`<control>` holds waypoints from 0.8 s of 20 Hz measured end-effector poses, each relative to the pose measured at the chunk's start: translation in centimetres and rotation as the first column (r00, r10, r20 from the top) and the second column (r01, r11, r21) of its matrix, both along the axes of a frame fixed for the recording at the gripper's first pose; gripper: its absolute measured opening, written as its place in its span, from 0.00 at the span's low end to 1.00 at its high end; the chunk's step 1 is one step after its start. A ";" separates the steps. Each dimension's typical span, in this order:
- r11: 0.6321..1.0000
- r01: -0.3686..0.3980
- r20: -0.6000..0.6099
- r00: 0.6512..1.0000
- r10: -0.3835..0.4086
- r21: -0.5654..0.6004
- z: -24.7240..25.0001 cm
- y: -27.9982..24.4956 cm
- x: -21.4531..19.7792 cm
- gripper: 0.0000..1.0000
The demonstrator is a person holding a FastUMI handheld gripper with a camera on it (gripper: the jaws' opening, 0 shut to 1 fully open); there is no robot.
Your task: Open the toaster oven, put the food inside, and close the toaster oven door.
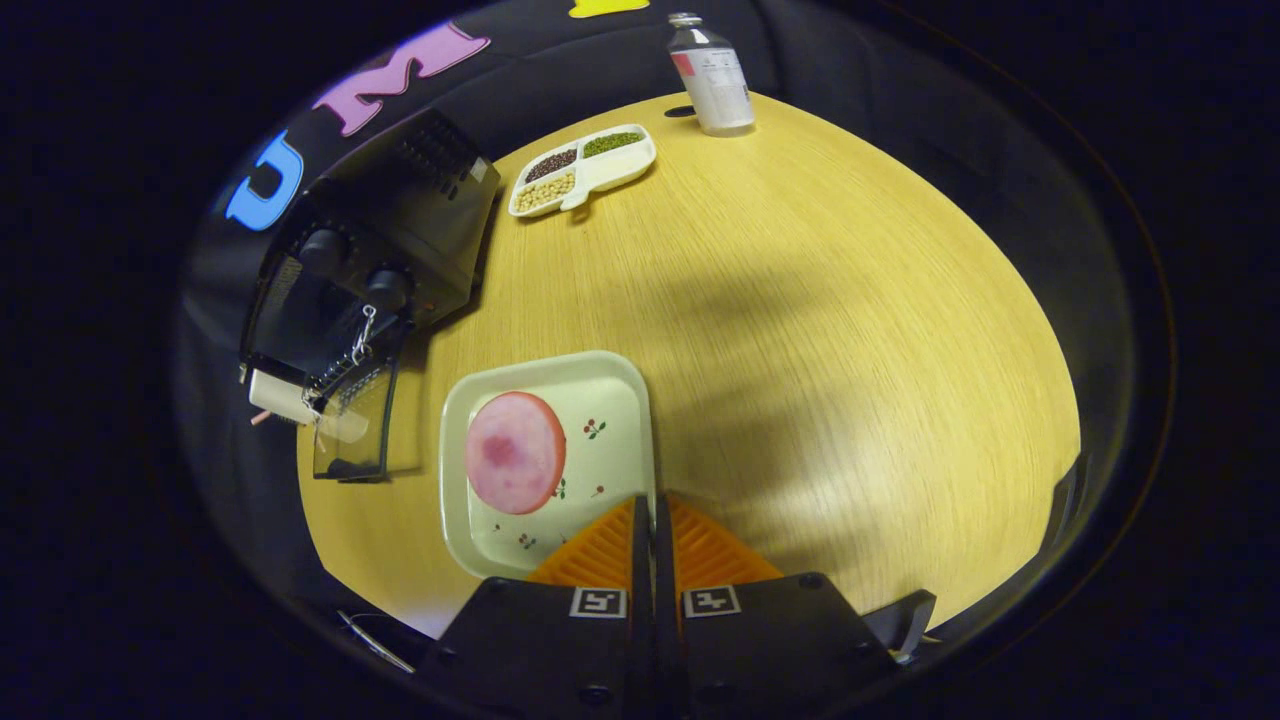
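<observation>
The tool [652, 515] has ribbed orange fingers [600, 550], black mounts, square black-and-white markers.

Black boxy toaster oven [385, 235] at far-left of round yellow wood-grain table [800, 330], two round knobs on front panel, glass door [350, 425] swung down open, lying flat toward near side. Round pink ham-like food slice [514, 452], flat, on cream square plate [610, 395] with small cherry print, just right of the oven's open door, apart from it. Slice sits on plate's oven-side half. Closed orange gripper fingers [610, 545] at plate's near right edge, empty.
</observation>
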State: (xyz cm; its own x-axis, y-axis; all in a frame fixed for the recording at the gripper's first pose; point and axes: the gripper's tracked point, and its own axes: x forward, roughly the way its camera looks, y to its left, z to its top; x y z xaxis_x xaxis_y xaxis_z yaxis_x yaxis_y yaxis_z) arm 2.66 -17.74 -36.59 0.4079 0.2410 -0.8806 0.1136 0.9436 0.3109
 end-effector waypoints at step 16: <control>0.776 0.483 -0.103 0.868 -0.486 0.407 5.6 -2.1 -0.3 0.06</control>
State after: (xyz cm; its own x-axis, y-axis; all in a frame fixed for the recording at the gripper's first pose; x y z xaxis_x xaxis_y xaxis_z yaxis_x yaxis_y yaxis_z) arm 2.35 -19.87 -30.95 0.5742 0.3431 -0.7434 0.5173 0.5518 0.6542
